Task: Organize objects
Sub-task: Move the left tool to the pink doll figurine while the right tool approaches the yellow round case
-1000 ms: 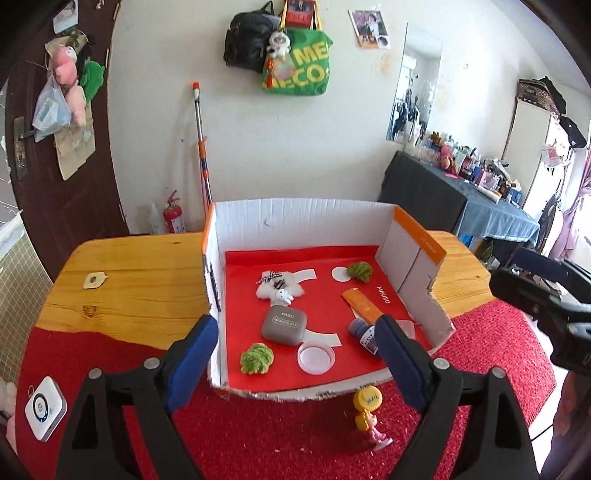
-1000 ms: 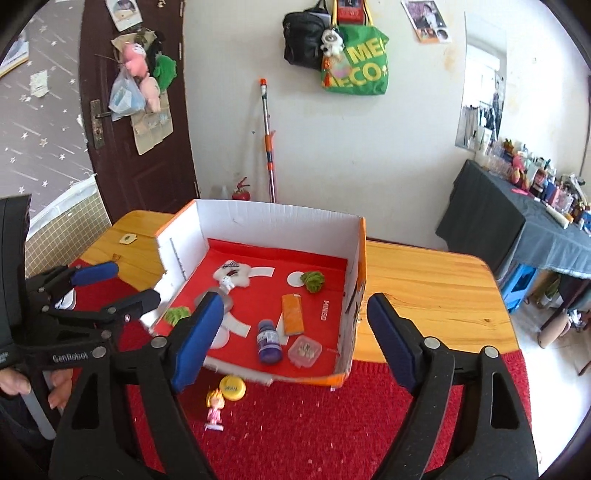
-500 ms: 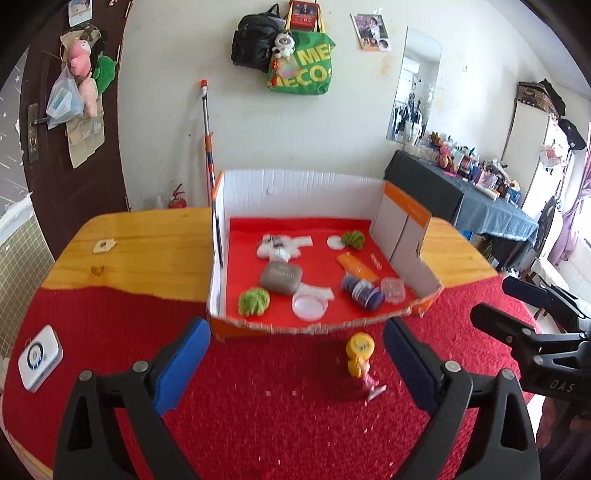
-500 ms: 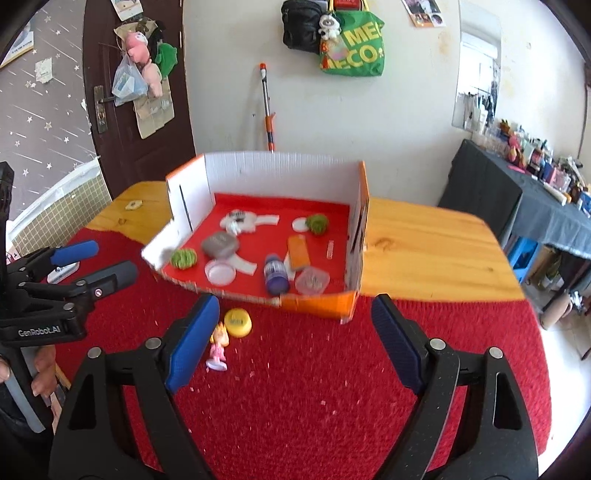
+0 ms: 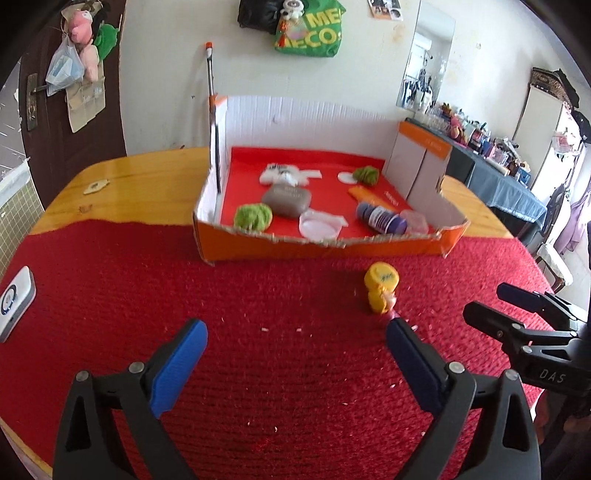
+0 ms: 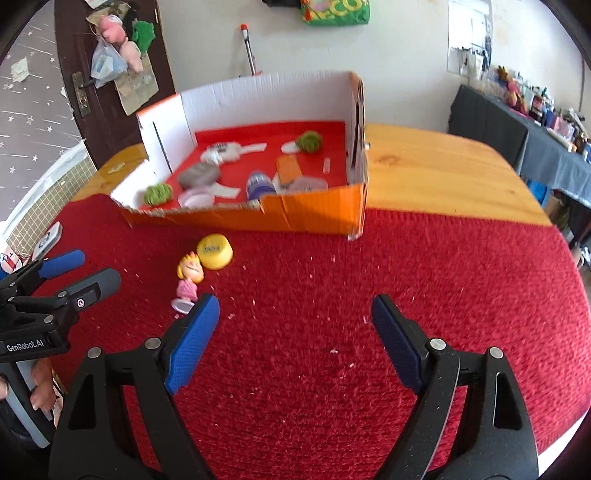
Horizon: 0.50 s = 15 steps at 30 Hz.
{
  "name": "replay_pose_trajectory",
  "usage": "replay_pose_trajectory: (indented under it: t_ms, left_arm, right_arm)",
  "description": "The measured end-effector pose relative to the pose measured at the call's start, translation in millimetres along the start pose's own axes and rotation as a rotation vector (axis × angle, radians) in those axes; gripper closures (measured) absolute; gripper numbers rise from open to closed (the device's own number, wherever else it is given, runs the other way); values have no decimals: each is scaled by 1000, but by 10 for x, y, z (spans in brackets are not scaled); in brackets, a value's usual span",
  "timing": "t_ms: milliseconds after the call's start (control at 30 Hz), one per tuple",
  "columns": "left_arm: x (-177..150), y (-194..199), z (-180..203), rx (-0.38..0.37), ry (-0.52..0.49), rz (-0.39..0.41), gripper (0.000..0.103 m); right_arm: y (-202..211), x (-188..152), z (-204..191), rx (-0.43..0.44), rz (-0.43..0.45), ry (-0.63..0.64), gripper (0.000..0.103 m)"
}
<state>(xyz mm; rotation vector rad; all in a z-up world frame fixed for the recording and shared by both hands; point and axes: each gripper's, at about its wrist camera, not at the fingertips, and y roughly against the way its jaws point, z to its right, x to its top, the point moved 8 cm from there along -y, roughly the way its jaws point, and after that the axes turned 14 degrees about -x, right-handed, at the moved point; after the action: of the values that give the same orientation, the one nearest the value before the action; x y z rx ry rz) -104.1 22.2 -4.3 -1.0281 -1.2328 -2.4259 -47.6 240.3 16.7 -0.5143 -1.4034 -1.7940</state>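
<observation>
Your left gripper [image 5: 295,339] reads "GenRobot.AI" on its body in the right wrist view; jaws wide apart, just been opening, nothing between them. Your right gripper [image 6: 295,314] reads "DAS" in the left wrist view; jaws apart, nothing between them.

Green bag [image 5: 308,27] on the white wall at 12 o'clock shows "ME" and "ECO". Box's red floor has small white lettering, too blurred to read.

The orange cardboard box [image 5: 321,251] sits at 12 o'clock, across the edge of the red mat [image 5: 258,369], on a wooden table [image 6: 443,173]. Inside it: two green pompoms, grey case, purple bottle [image 5: 380,218], white plush, clear lids.

Outside the box on the mat: yellow cap [image 6: 214,251] touching a lying doll figure [image 6: 188,280], at 1 o'clock of your left gripper and 11 o'clock of your right. White device [image 5: 14,302] at 9 o'clock on the mat. Dark door [image 6: 110,74] at 10 o'clock.
</observation>
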Motion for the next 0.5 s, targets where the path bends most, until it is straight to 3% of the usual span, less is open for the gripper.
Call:
replay_pose_trajectory:
  t_ms: [333, 500]
  left_arm:
    - [-29, -101, 45, -12, 10, -31, 2]
    - [-43, -206, 255, -47, -8, -61, 2]
  right_arm:
    - [-106, -29, 98, -3, -20, -24, 18]
    - [-150, -9, 210, -9, -27, -39, 18]
